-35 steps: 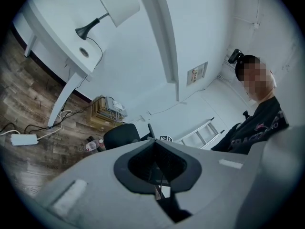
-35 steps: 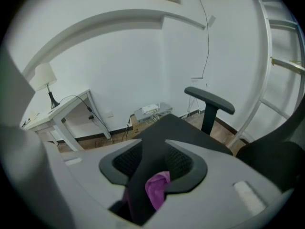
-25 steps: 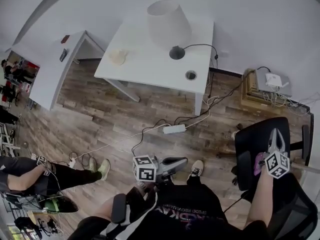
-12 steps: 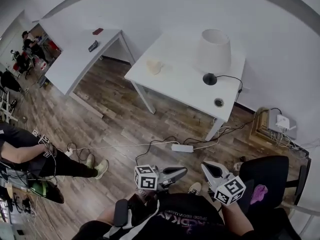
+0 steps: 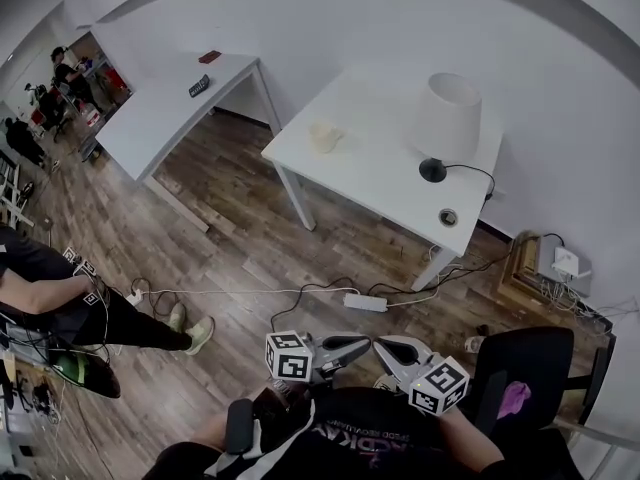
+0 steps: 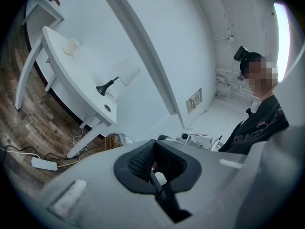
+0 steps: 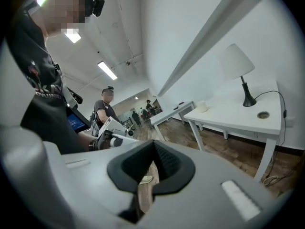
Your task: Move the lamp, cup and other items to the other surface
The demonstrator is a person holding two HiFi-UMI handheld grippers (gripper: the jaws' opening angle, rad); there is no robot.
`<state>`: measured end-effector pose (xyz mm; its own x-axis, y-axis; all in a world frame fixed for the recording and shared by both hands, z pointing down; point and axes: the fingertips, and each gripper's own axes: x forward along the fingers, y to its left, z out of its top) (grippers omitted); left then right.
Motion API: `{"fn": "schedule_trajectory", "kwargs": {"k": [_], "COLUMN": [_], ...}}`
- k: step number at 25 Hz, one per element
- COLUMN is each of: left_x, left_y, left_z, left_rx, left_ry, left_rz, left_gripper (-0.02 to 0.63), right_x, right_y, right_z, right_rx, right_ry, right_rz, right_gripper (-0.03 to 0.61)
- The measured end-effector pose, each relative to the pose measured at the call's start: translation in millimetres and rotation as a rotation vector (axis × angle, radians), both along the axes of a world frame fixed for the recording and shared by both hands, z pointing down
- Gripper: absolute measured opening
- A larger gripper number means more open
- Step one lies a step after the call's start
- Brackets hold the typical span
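Note:
A white-shaded lamp (image 5: 447, 118) on a black base stands on the white table (image 5: 370, 173), with a pale cup (image 5: 325, 136) to its left. Both grippers hover low in front of my body, far from that table. The left gripper (image 5: 358, 345) and right gripper (image 5: 388, 347) point toward each other, tips nearly meeting, both shut and empty. The left gripper view shows the lamp (image 6: 125, 73) and cup (image 6: 71, 45) far beyond its shut jaws (image 6: 153, 161). In the right gripper view the lamp (image 7: 237, 62) and cup (image 7: 202, 106) lie past its shut jaws (image 7: 153, 162).
A second white table (image 5: 165, 113) at the upper left carries a dark item (image 5: 199, 86) and a red one (image 5: 209, 57). A black chair (image 5: 535, 363) with a purple thing (image 5: 514, 398) is at my right. Power strip (image 5: 365, 302) and cables cross the wooden floor. A seated person (image 5: 60, 318) is left.
The right gripper swung from over the black chair to in front of my body, beside the left gripper. My view turned left, so the lamp table now sits further right.

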<state>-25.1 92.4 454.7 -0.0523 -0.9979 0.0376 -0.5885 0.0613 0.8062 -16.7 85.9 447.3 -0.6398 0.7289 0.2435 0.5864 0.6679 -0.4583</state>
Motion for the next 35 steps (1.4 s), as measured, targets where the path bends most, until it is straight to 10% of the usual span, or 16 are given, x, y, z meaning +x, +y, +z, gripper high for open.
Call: {"fn": "schedule_trajectory", "kwargs": {"k": [35], "left_x": [-81], "left_y": [139], "left_z": [0], "left_rx": [0.036], "left_ry": [-0.035], "left_rz": [-0.151], "left_gripper": [0.0], "right_x": [-103], "right_y": [90], "right_z": [-18], "right_rx": [-0.02], "right_ry": [-0.004], "right_rz": [0.085], "right_gripper": [0.023]}}
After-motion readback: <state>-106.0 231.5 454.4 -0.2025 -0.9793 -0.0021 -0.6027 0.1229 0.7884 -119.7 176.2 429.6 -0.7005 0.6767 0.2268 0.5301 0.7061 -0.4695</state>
